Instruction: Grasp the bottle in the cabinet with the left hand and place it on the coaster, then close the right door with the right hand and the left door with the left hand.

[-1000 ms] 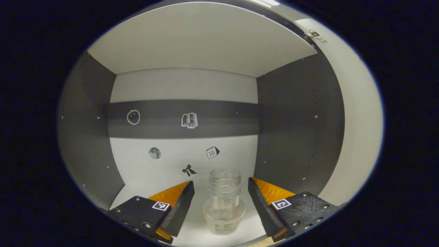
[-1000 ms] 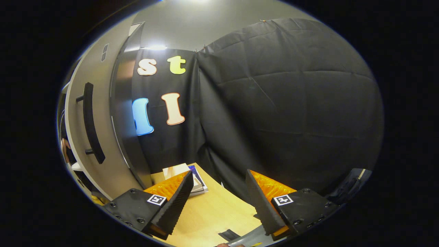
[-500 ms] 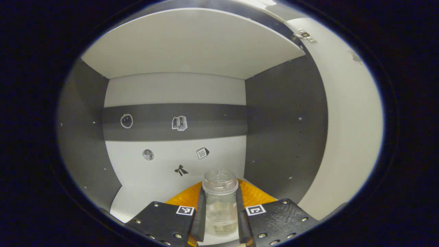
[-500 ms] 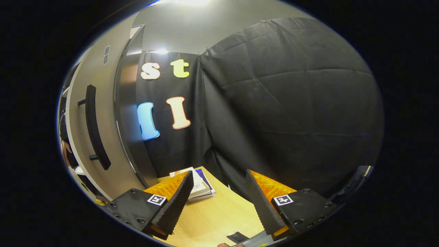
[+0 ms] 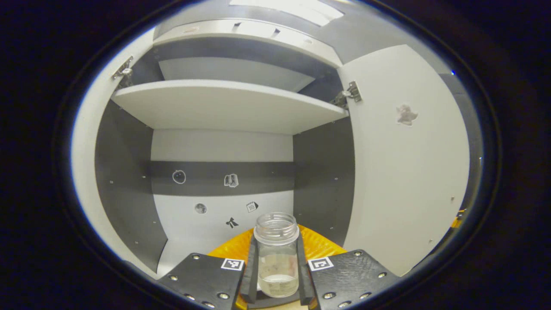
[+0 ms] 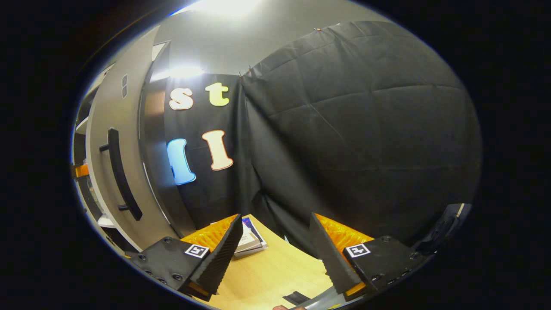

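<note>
Before the open cabinet [image 5: 224, 146], the left gripper [image 5: 276, 275] clamps the bottle [image 5: 276, 254] (right gripper [image 6: 275, 254] wide).

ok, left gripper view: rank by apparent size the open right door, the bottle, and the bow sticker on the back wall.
1. Right door, by far the largest.
2. Bottle, held between the left gripper fingers; it sits close to the camera, which inflates it.
3. Bow sticker, smallest.

Your left tool [image 5: 276, 267] has both fingers pressed against the bottle [image 5: 276, 254], holding it upright between them. Your right tool [image 6: 275, 252] hangs with its fingers spread wide, gripping nothing.
</note>
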The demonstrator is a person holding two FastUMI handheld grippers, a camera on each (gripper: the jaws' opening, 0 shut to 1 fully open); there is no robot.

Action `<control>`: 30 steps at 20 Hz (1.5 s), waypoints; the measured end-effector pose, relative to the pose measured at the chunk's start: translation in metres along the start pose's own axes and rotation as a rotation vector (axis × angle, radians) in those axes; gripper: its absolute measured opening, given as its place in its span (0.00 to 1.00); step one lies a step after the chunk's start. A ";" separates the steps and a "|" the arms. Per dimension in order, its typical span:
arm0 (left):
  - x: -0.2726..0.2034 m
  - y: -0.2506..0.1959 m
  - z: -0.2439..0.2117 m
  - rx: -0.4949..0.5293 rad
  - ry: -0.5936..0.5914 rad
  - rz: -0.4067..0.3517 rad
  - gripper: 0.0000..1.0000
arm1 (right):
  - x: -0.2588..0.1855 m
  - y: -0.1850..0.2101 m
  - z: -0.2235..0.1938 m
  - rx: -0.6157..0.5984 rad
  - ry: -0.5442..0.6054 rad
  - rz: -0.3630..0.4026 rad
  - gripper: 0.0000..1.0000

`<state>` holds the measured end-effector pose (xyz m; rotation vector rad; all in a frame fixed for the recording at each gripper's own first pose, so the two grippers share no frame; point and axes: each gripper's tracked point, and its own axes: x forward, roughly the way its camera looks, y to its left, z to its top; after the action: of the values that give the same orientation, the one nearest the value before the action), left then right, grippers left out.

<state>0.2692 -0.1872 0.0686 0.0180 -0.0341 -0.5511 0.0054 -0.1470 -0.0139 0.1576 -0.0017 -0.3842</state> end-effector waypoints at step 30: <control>-0.175 -0.070 -0.272 -0.078 0.091 -0.280 0.40 | -0.078 0.046 0.015 -0.001 -0.087 0.015 0.96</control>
<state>0.0938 -0.1534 -0.2100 -0.0288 0.0797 -0.8309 -0.0501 -0.0784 0.0104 0.1396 -0.0885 -0.3761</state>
